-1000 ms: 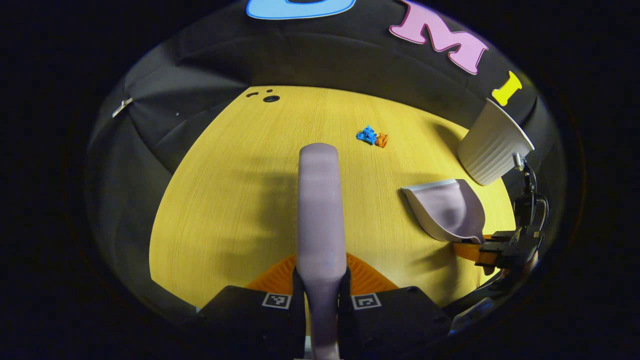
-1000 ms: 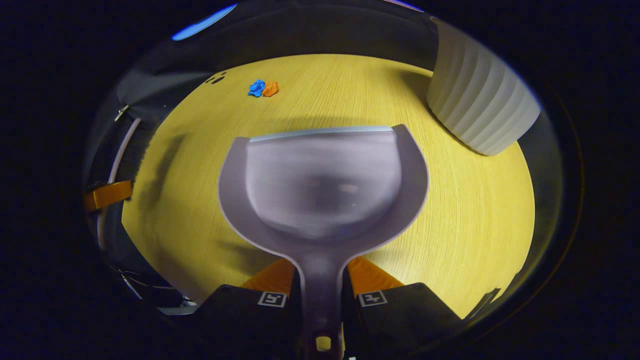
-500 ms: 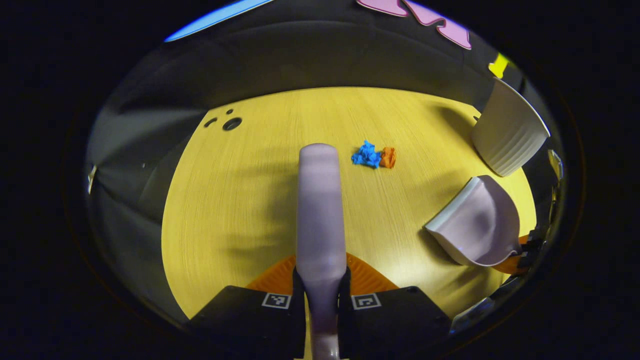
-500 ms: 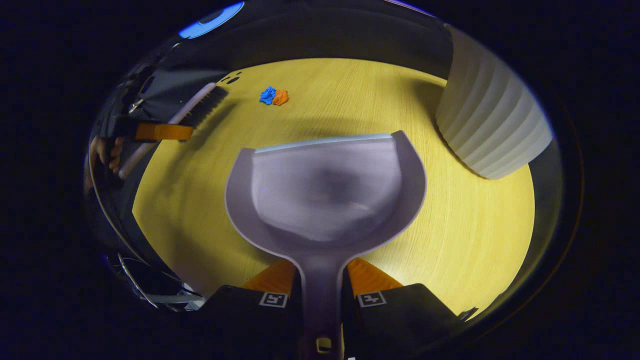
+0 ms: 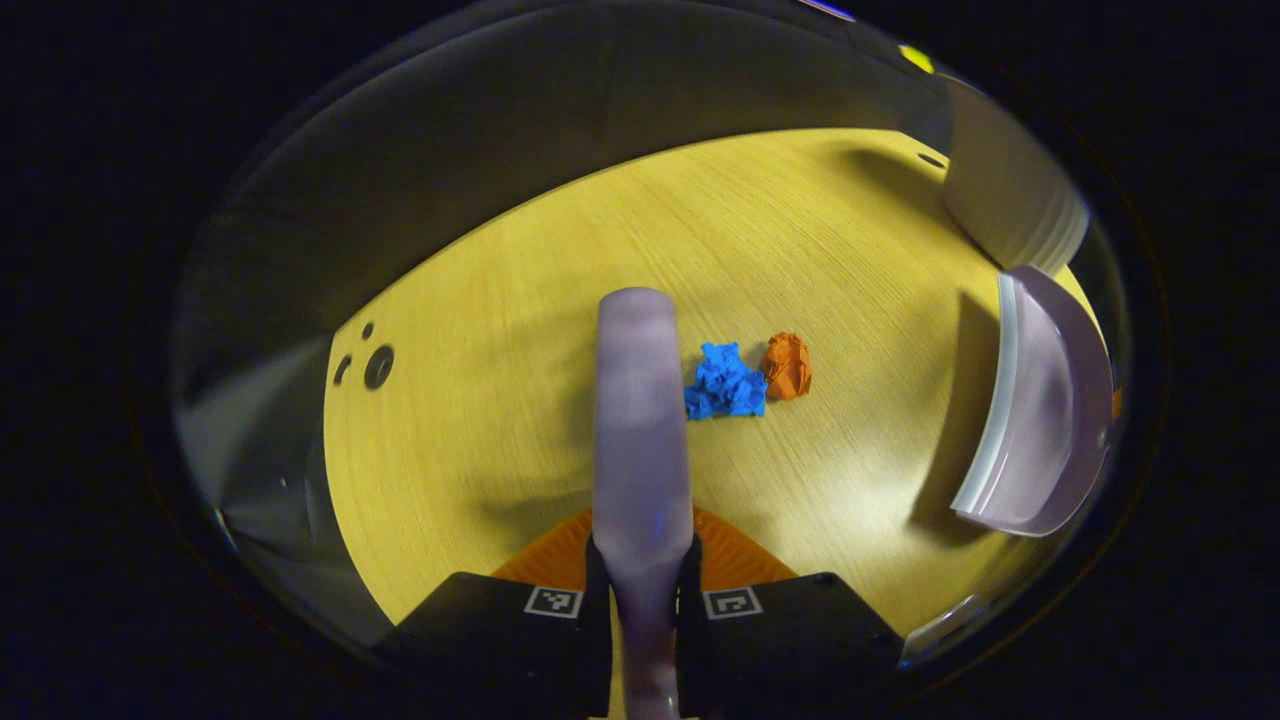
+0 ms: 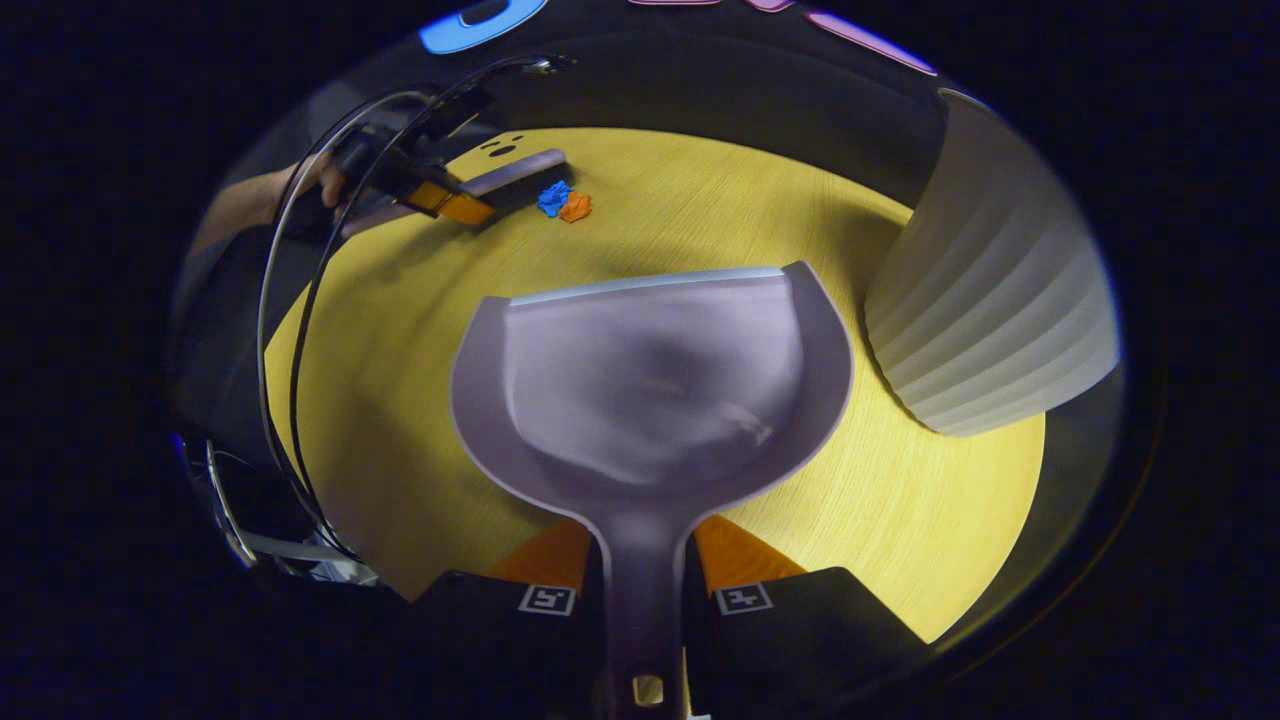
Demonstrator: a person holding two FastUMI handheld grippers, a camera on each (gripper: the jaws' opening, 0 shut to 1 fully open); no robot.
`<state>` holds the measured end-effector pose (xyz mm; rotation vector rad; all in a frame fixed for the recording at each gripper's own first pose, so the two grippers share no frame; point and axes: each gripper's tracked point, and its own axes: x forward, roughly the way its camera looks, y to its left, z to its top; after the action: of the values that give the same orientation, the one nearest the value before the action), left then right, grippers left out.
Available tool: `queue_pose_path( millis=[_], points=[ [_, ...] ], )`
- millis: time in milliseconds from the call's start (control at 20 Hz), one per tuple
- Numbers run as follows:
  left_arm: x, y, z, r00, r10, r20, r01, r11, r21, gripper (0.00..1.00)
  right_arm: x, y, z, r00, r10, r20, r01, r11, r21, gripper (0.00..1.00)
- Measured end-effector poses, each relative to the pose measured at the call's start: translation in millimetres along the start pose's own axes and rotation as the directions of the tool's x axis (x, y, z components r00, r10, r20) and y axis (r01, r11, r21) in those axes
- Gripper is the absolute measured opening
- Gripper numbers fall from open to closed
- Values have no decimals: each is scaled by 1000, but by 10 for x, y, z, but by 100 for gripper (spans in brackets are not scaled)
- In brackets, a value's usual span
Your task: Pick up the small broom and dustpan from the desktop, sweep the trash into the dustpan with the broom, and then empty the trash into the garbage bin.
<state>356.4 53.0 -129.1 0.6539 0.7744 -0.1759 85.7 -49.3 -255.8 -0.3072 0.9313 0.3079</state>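
We count two trash scraps at centre frame: one blue scrap (image 5: 725, 382), one orange scrap (image 5: 787, 365), touching. Our left gripper (image 5: 640, 575) pinches one broom (image 5: 638, 420); our right gripper (image 6: 640, 575) pinches one dustpan (image 6: 650, 385). One ribbed bin (image 6: 990, 310) stands at right on the yellow desktop (image 5: 500, 430).

Dim booth, warm pool of light on the table (image 5: 520, 420), soft shadows (fisheye-bent edges)
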Motion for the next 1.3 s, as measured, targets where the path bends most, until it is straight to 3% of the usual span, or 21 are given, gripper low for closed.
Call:
queue_pose_path(
  millis=[150, 350, 500, 1000, 1150, 1250, 1300],
  points=[
    [74, -62, 95, 999, -46, -15, 47, 993, 106, 31, 60, -58, -93, 1000, 6, -24, -7, 999, -45, 32],
    [74, -375, 196, 984, -176, -7, 173, 961, 215, 30, 94, -50, -95, 999, 34, -32, -36, 998, -50, 36],
    [40, -646, 238, 974, -223, -39, 225, 934, 279, 30, 107, -90, -112, 999, 38, -35, -40, 997, -71, 39],
    [-301, -1871, 119, 876, -466, -126, 475, 787, 394, 29, 175, -127, -170, 999, 40, -22, -42, 994, -104, 36],
    [-544, -2211, -60, 816, -551, -175, 574, 734, 363, 27, 136, -124, -86, 999, 36, -6, -36, 992, -118, 36],
    [-606, -2331, -180, 810, -556, -187, 583, 728, 362, 30, 129, -111, -40, 999, 40, 5, -39, 992, -116, 36],
    [-614, -2368, -192, 820, -546, -168, 568, 743, 355, 30, 120, -125, -2, 999, 41, 12, -40, 993, -114, 36]
  ],
)
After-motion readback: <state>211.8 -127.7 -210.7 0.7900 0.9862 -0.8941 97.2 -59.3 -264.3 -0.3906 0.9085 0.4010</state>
